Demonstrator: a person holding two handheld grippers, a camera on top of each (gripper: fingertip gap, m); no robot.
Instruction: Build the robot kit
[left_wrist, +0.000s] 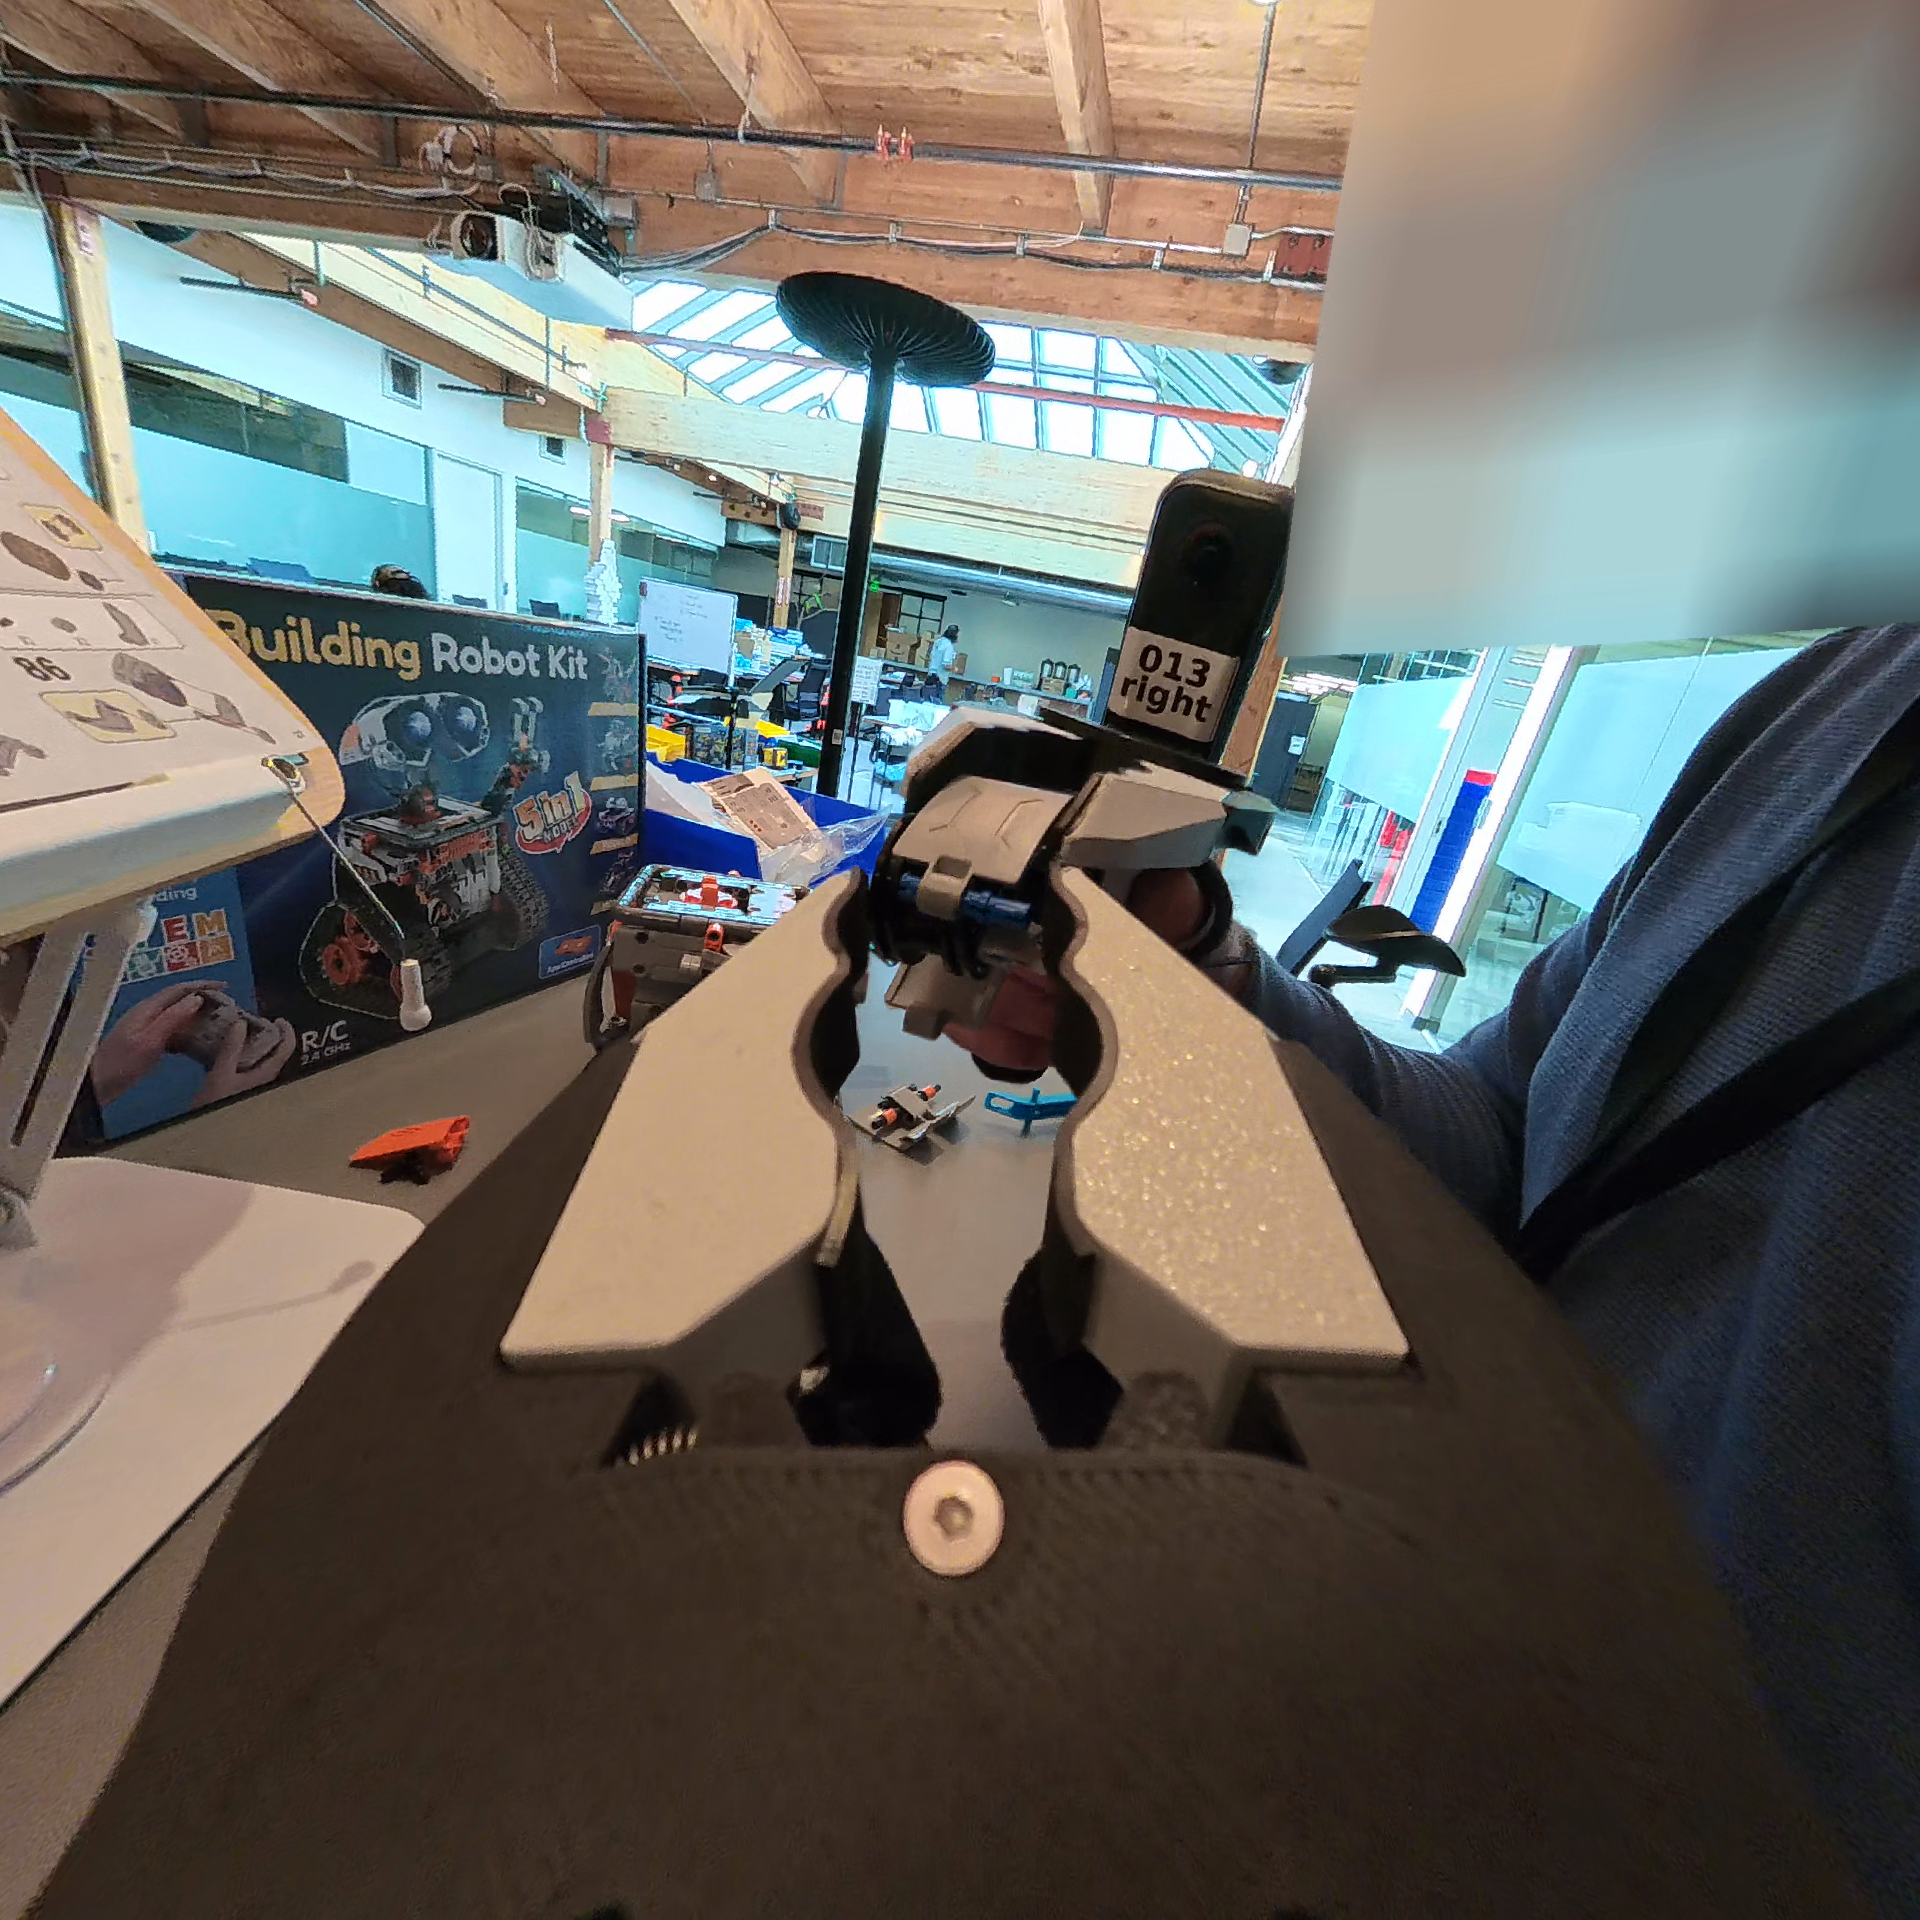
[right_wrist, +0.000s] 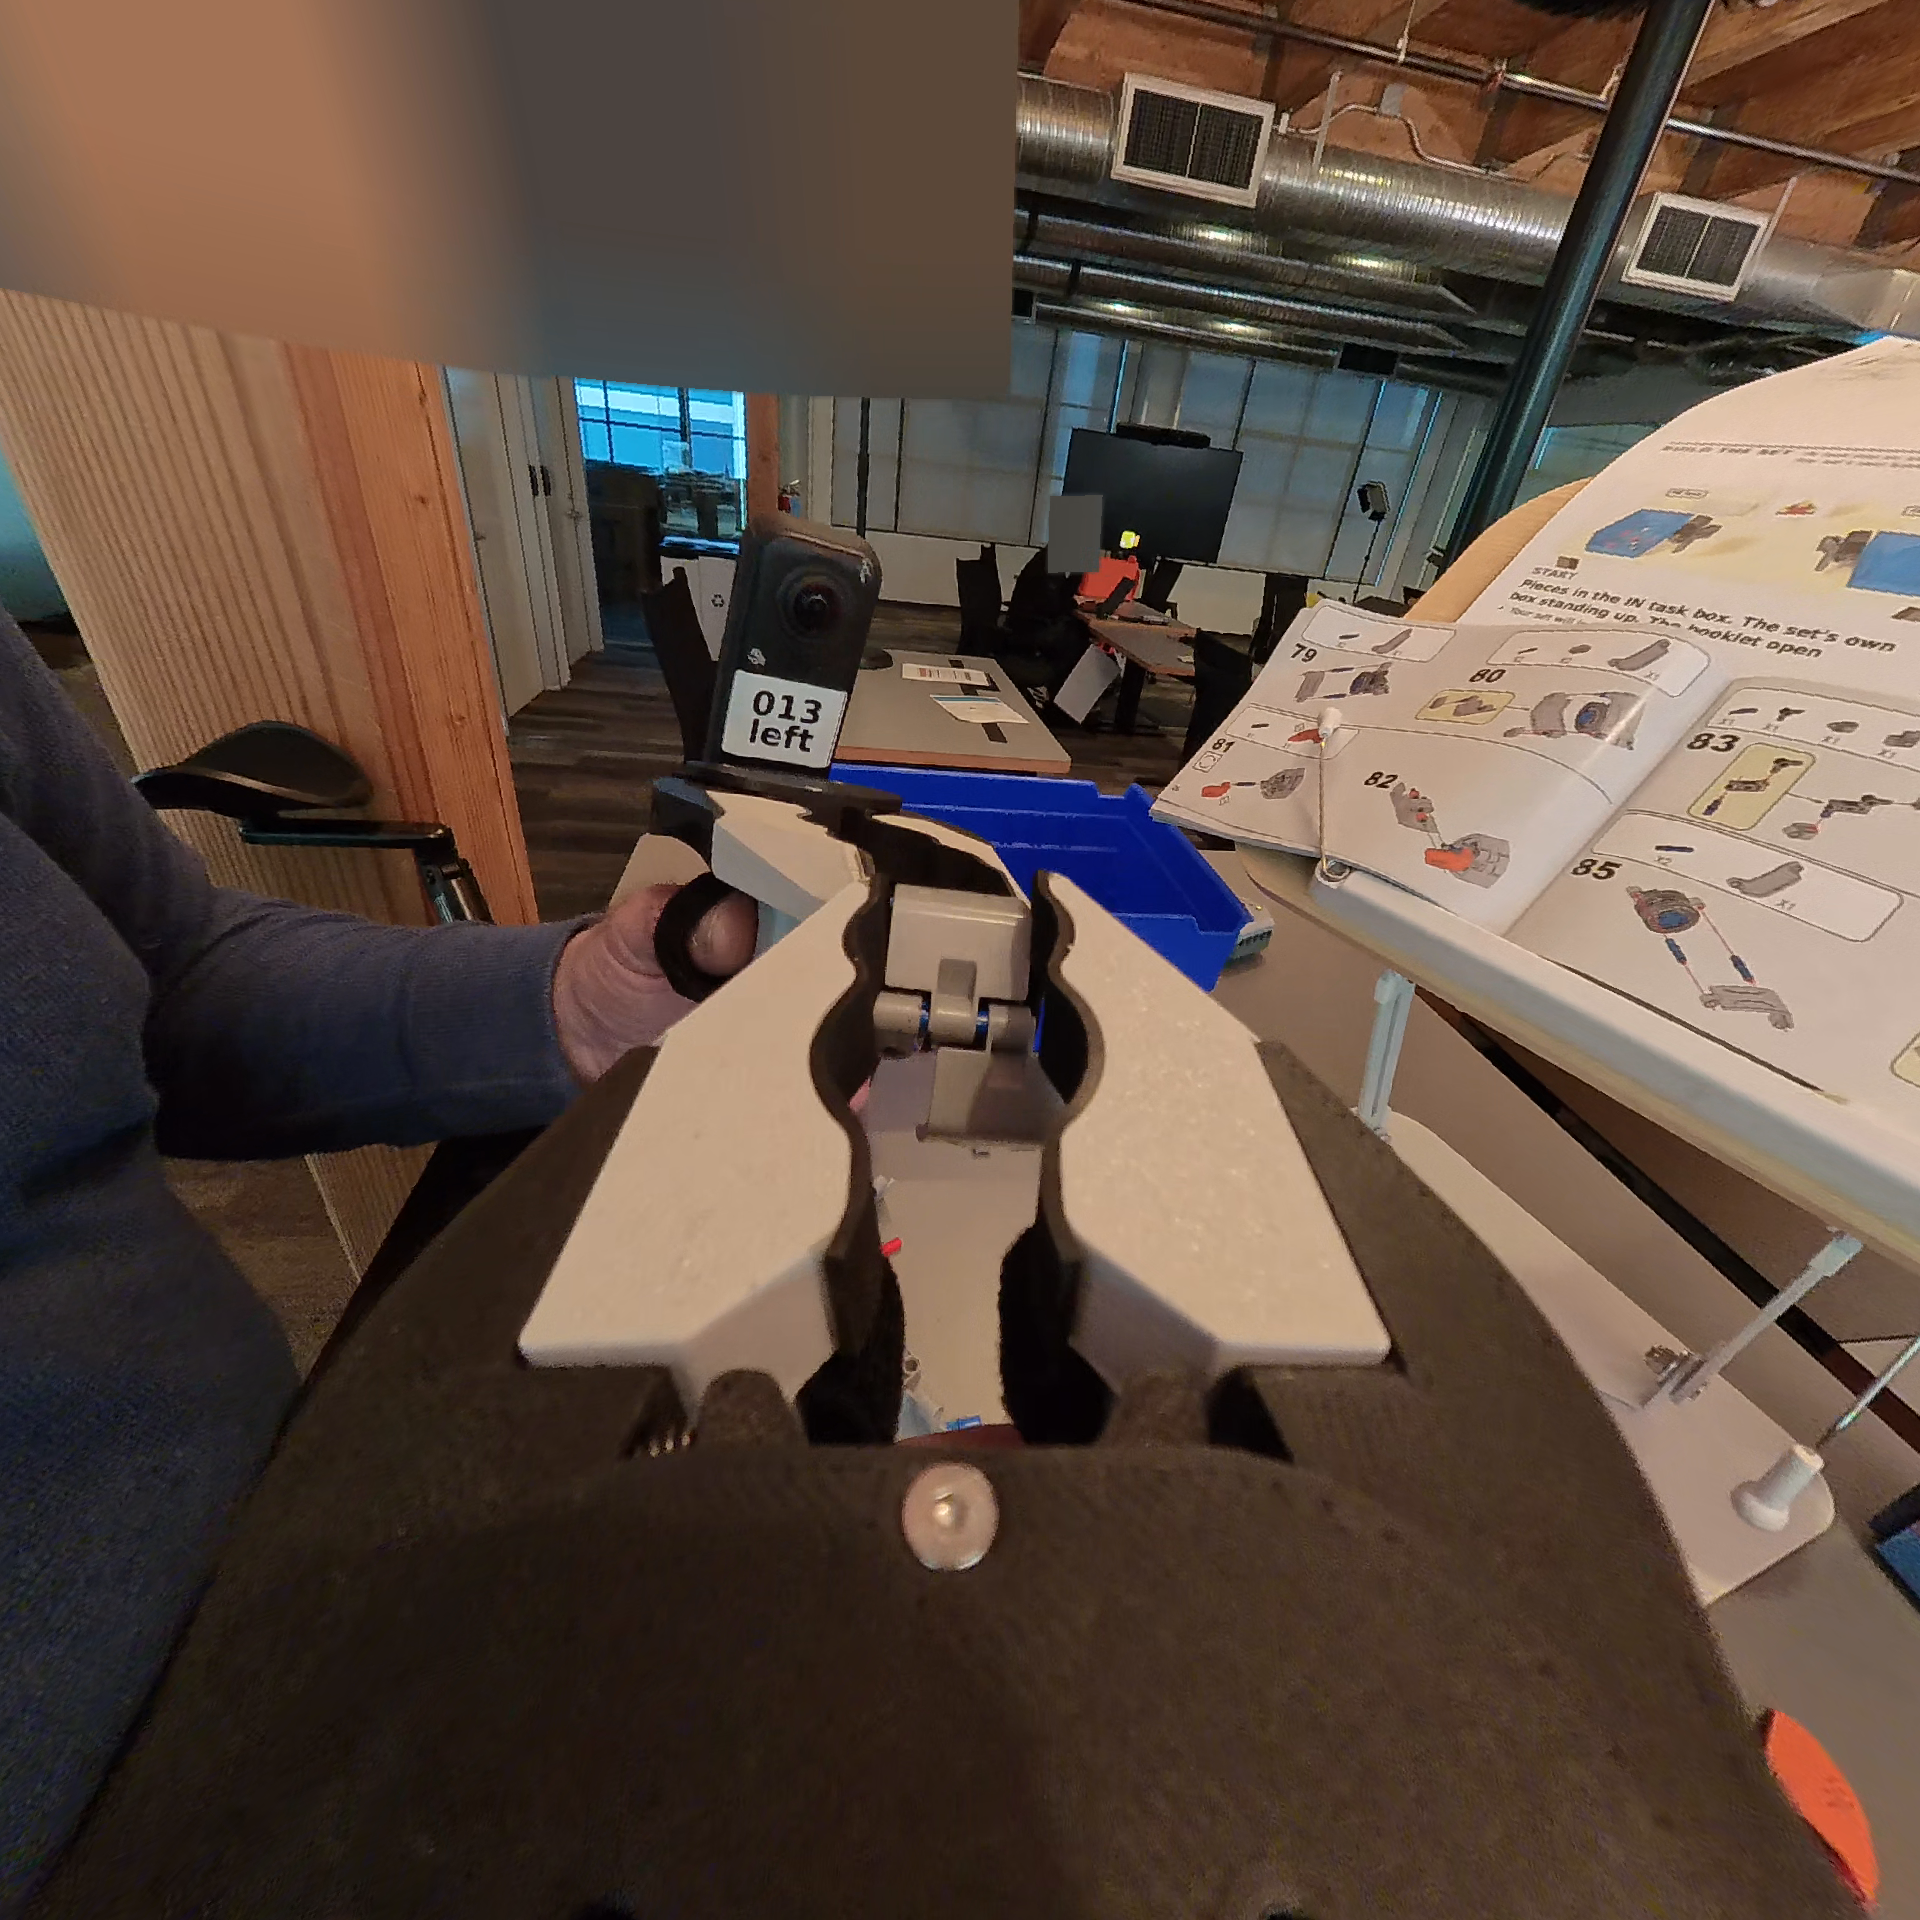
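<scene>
Robot kit box (left_wrist: 416, 821) upright on table, open instr booklet (right_wrist: 1621, 769) on stand, blue bin (right_wrist: 1101, 862), orange pc (left_wrist: 410, 1141)

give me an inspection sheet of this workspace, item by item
surface: grey table with small parts lying loose on it.
things in hand: a grey brick assembly with blue pins is held up between the two tongs, above the table.
clutter: orange piece, small grey piece with orange pins, blue piece, kit box, blue bin, half-built model.
grippers: left tongs and right tongs face each other, both closed on the assembly.
cables: nothing seen on the table.
surroundings: open instruction booklet on a tilted stand, black pole lamp, open office behind, person's blue sleeve.
</scene>
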